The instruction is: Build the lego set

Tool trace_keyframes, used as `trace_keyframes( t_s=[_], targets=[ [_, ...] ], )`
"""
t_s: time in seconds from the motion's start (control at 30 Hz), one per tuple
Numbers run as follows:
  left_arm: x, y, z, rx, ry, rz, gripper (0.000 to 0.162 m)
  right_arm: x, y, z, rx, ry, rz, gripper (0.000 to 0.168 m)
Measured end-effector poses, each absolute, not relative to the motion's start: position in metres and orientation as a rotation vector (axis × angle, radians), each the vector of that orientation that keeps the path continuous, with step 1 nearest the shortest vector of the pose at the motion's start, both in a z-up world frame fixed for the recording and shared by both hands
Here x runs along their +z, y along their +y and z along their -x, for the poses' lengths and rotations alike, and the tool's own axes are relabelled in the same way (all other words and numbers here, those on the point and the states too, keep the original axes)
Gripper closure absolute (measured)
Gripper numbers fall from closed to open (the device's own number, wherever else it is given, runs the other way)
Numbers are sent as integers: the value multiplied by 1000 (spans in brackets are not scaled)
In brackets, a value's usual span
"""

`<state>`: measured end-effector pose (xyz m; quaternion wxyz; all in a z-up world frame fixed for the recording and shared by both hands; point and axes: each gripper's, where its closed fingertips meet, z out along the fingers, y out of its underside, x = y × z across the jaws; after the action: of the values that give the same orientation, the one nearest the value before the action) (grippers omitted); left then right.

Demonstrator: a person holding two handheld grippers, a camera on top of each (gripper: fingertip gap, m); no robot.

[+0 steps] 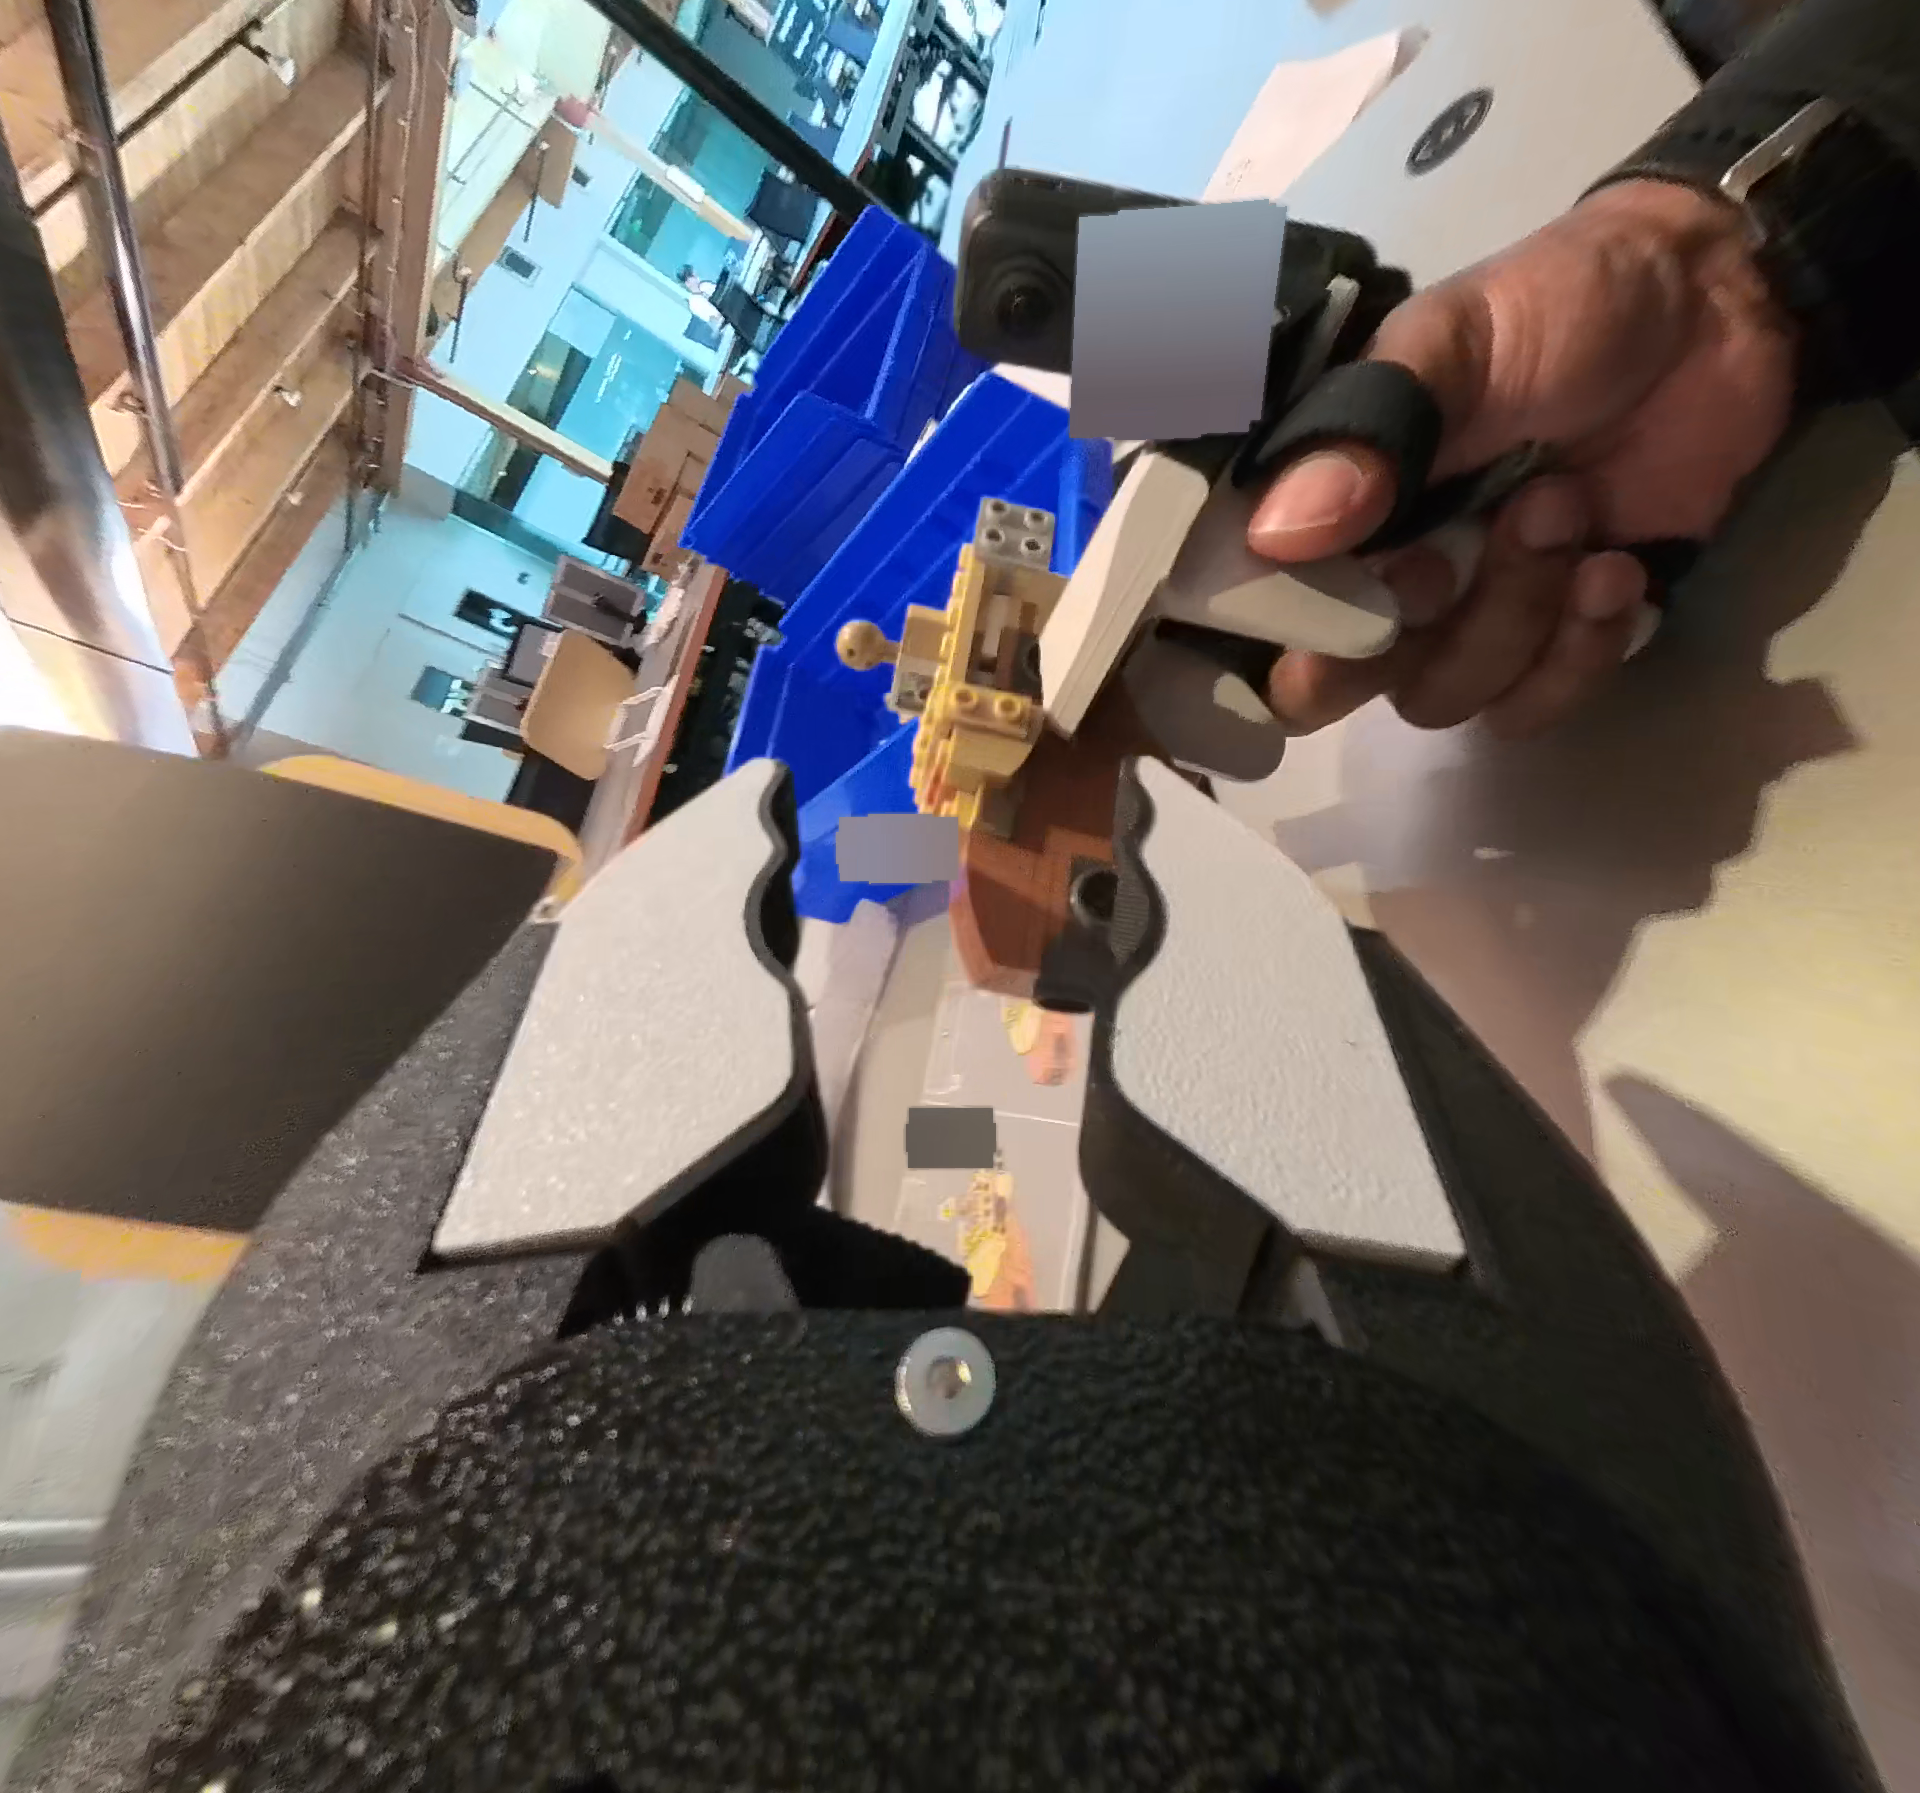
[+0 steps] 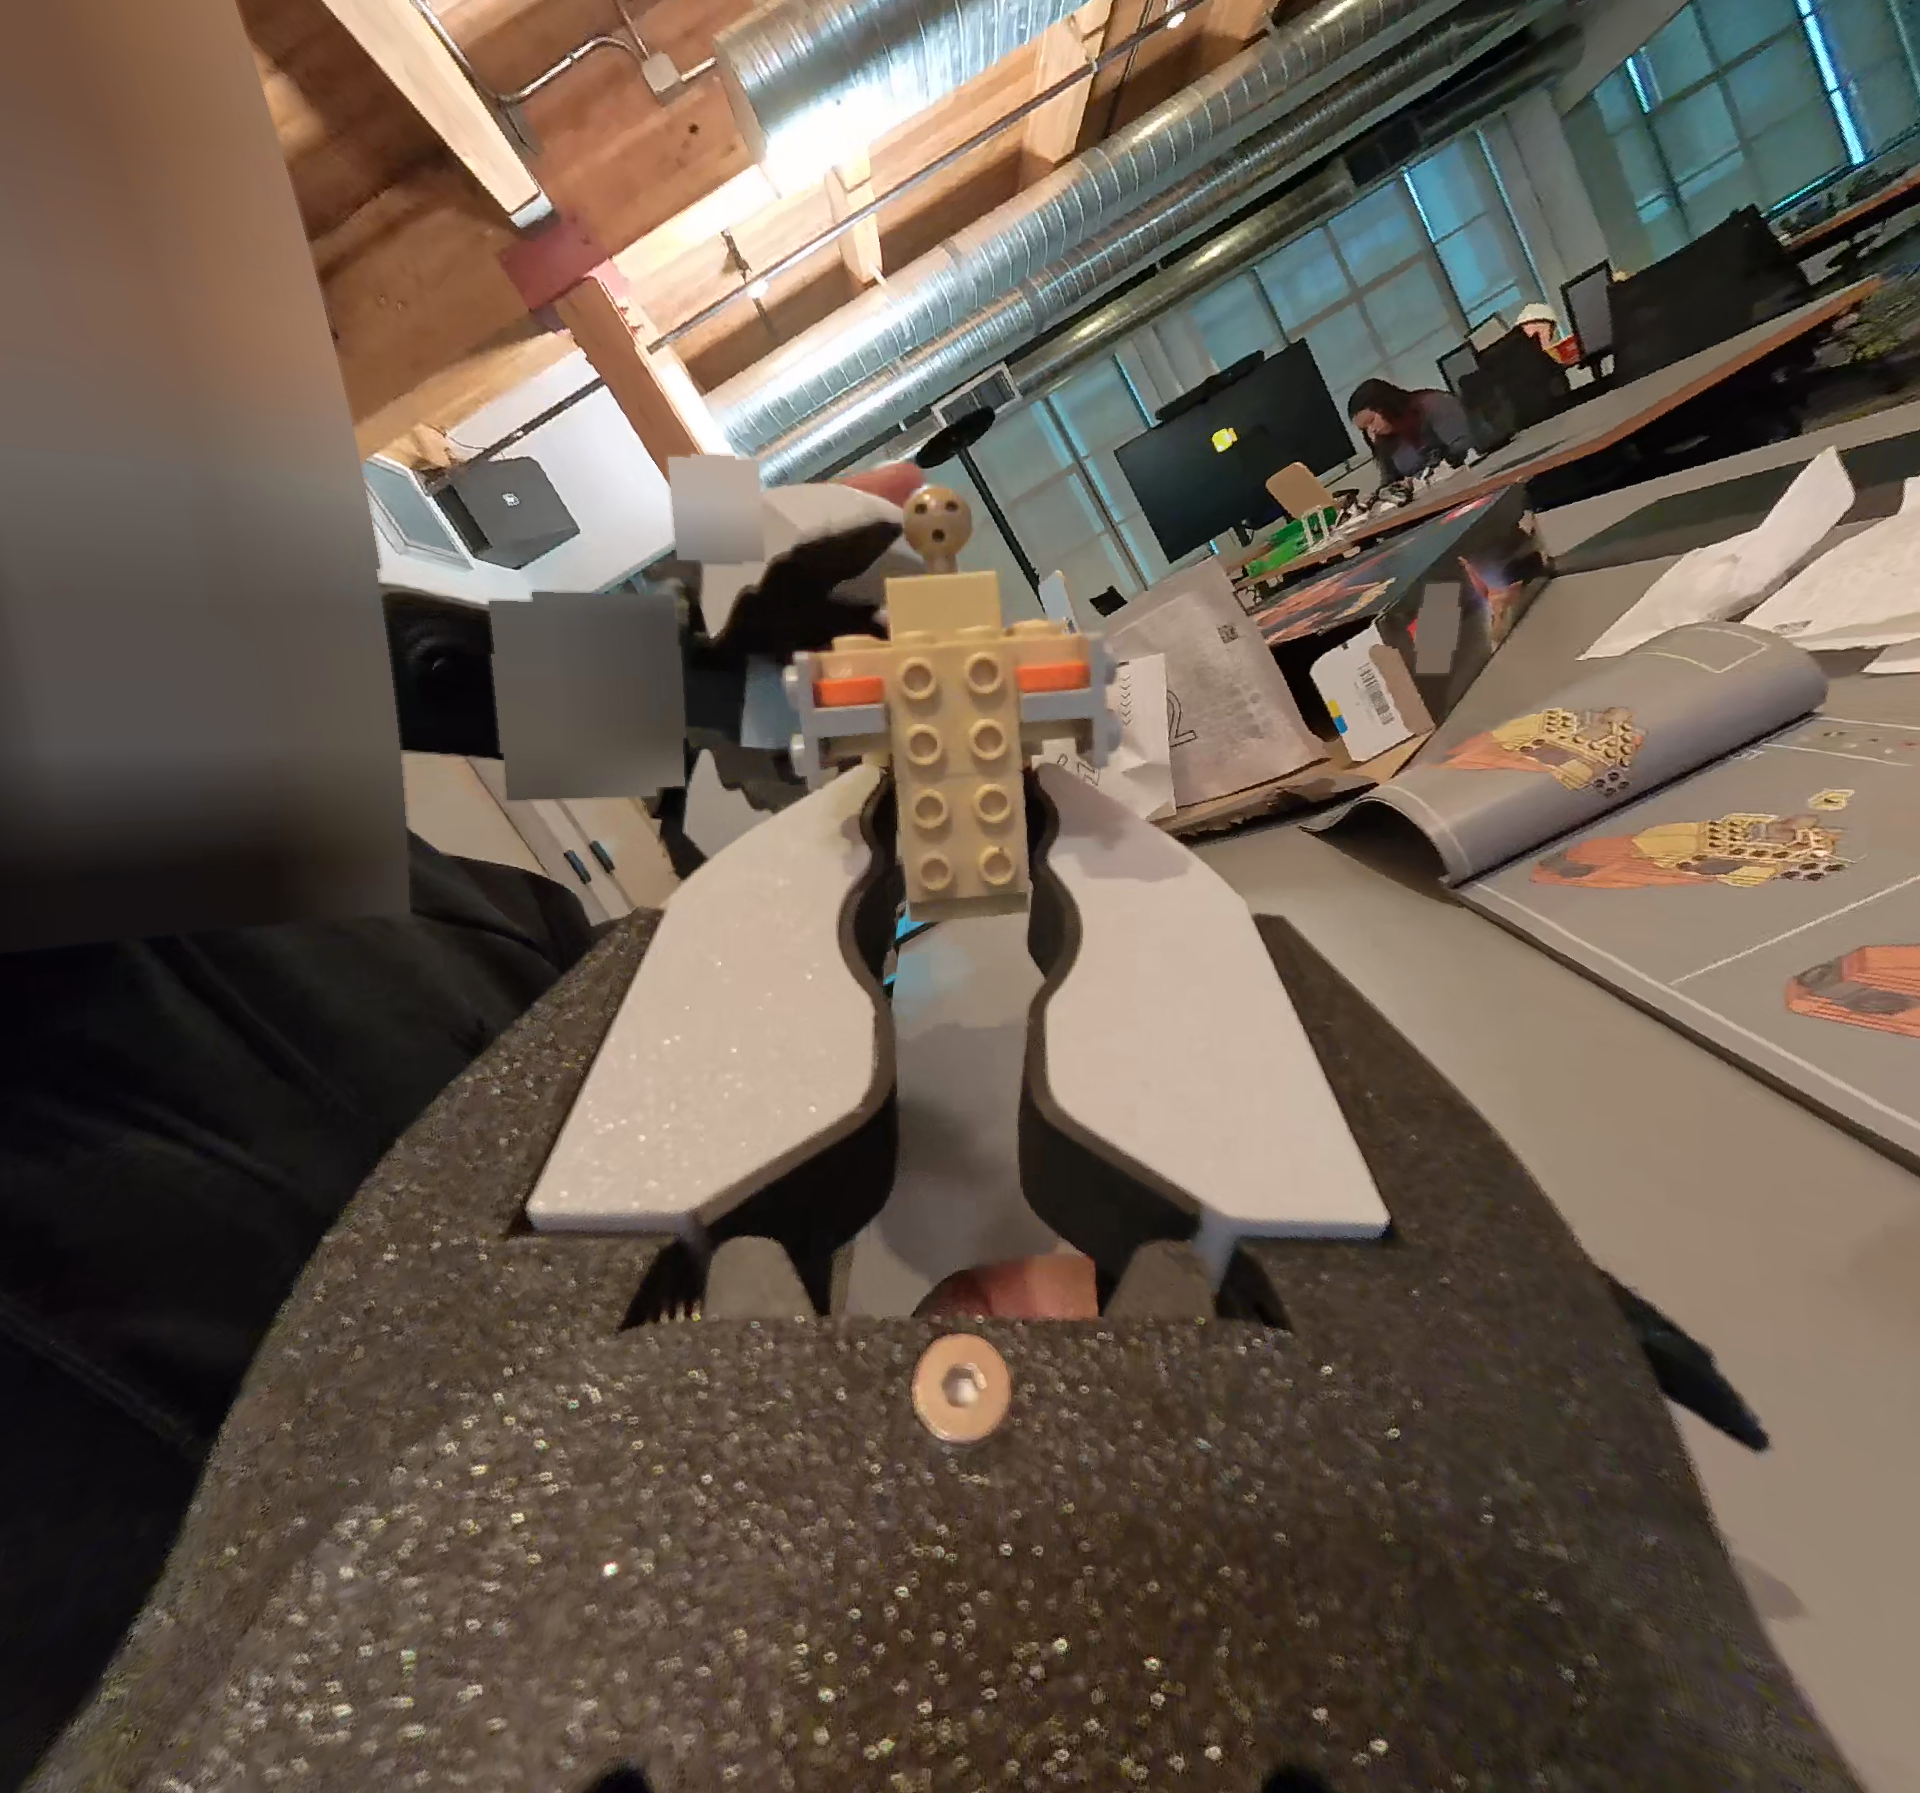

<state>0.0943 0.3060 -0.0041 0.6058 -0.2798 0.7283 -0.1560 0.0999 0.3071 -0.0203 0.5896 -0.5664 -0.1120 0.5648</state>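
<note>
My right claw (image 2: 951, 834) grips the small tan, studded plastic lego assembly (image 2: 951, 704) by its lower stem, holding it upright in the air above the grey tabletop (image 2: 1455, 1224); a ball-ended knob tops it and orange and grey plates cross it. My left claw (image 1: 961, 870) stands partly spread, and a brown lego block (image 1: 1013, 896) sits against its right finger, though I cannot tell whether it is gripped. The build looks light, rigid and smooth-sided, likely to pop apart under a twist, so I judge the solid stacked stem the safest hold. An open instruction booklet (image 2: 1621, 870) lies flat beside me.
</note>
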Motion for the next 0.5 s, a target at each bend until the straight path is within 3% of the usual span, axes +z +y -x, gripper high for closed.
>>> trace_keyframes(
  t_s=[0.5],
  targets=[
    [-16, 300, -93, -676, 1753, 749, 95, -20, 307, -89, 1547, -222, 1361, 146]
  ],
)
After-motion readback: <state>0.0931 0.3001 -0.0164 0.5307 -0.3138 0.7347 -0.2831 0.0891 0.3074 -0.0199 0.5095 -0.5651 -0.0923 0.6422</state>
